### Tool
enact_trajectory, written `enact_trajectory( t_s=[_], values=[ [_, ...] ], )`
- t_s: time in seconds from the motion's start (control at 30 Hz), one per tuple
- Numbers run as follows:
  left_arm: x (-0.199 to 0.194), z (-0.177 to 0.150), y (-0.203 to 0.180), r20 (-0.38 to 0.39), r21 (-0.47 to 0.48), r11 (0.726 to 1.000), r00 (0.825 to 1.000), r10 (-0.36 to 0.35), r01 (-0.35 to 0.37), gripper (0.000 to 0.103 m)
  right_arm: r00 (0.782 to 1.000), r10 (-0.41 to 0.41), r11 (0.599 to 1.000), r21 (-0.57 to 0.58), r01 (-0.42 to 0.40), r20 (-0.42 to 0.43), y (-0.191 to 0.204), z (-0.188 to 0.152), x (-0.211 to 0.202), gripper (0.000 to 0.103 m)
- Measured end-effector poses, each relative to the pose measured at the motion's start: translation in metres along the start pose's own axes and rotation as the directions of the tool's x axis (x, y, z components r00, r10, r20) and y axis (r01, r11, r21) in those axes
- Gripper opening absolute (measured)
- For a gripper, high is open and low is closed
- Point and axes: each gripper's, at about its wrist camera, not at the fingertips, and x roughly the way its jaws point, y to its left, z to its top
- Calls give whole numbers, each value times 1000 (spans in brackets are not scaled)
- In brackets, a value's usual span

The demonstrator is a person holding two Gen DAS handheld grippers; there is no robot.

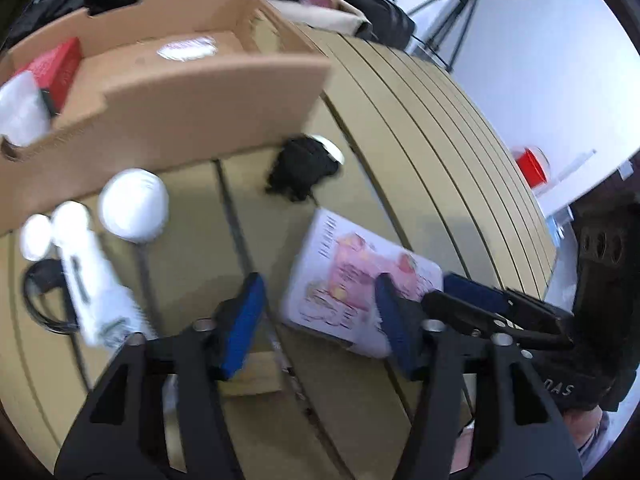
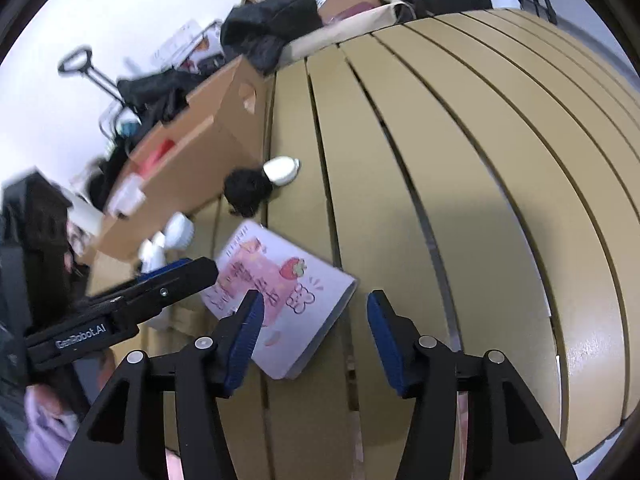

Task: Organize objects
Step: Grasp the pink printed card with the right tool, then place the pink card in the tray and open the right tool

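Note:
A flat white box with pink pictures (image 1: 352, 276) lies on the tan slatted table (image 1: 420, 160). My left gripper (image 1: 316, 320) hovers over its near left edge. Its blue pads stand apart and neither presses on the box, so it is open. My right gripper (image 2: 316, 336) is open above the same box (image 2: 288, 292), whose near corner shows between its fingers, untouched. Each gripper shows in the other's view, the right one (image 1: 476, 296) beside the box and the left one (image 2: 176, 276) at the box's left edge.
An open cardboard carton (image 1: 180, 92) at the back left holds a red box (image 1: 56, 68). In front of it lie white round items (image 1: 134, 204), a white bottle (image 1: 96, 288), a black cable (image 1: 40, 292) and a black fuzzy thing (image 1: 300, 168) with a white cap (image 2: 280, 170). Bags crowd the far edge.

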Motion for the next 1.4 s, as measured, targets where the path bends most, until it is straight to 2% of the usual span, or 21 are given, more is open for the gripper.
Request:
enact_trajectory(
  t_s=[0.07,0.1,0.17,0.27,0.37,0.43,0.53,0.6,0.7,0.83,0.87,0.93,1.03,1.07,1.1,1.13,1.17,1.2,1.27,1.37,1.4],
  values=[
    [-1,-3,-7,20,18,1000,1000,21,-21,30,1000,29,1000,-2,-29,-11,3,-1,4,56],
    [-2,-5,-10,13,19,1000,1000,24,-25,25,1000,0,1000,-10,0,-4,6,-2,3,55],
    [-12,-8,-15,9,2,1000,1000,16,-16,24,1000,-28,1000,-14,27,-14,10,0,-1,53],
    [-56,-2,-20,102,-9,999,994,-30,31,24,999,27,1000,-16,-26,23,21,12,-32,53],
    [-97,24,-7,190,-60,994,979,-78,91,24,995,37,992,-122,-25,95,55,46,-59,53],
    [-118,44,8,236,-82,992,969,-72,94,24,992,61,984,-172,-41,111,77,72,-59,53],
    [-139,80,40,273,-118,991,962,-26,60,24,989,108,967,-241,-80,104,112,113,-44,52],
    [-146,100,63,288,-131,990,958,-7,47,24,988,127,953,-286,-98,85,135,138,-25,52],
    [-136,134,98,284,-177,984,958,38,14,24,991,126,941,-321,-105,44,162,178,18,52],
    [-99,164,152,207,-245,967,971,120,-68,24,996,81,946,-312,-91,-47,188,218,96,52],
    [-82,170,170,158,-281,956,978,134,-85,22,997,48,947,-313,-67,-68,193,224,119,52],
    [-66,174,193,117,-322,941,983,144,-99,22,994,5,951,-307,-38,-107,196,230,154,52],
    [-57,172,209,114,-339,934,980,162,-115,23,976,-12,963,-265,-47,-216,189,230,199,52],
    [-59,169,209,122,-337,937,983,137,-88,29,976,-11,962,-268,-49,-219,189,226,203,52],
    [-65,166,207,144,-329,943,985,100,-48,38,980,-6,960,-277,-50,-198,190,225,199,52],
    [-73,163,204,168,-314,949,983,78,-22,43,984,-10,958,-284,-42,-178,191,224,193,53],
    [-87,160,196,204,-282,959,976,77,-17,49,987,-12,956,-290,-35,-160,192,226,186,53],
    [-97,159,189,218,-267,963,971,100,-39,51,991,-15,954,-299,-27,-136,193,228,175,55],
    [-123,153,175,244,-237,969,960,135,-76,54,995,-25,948,-319,-8,-100,197,233,148,79],
    [-171,143,157,255,-221,968,951,173,-117,61,999,-22,933,-361,3,-47,202,236,89,82],
    [-191,135,149,266,-220,963,941,210,-153,66,999,-26,924,-381,12,-31,204,234,67,82]
  ],
)
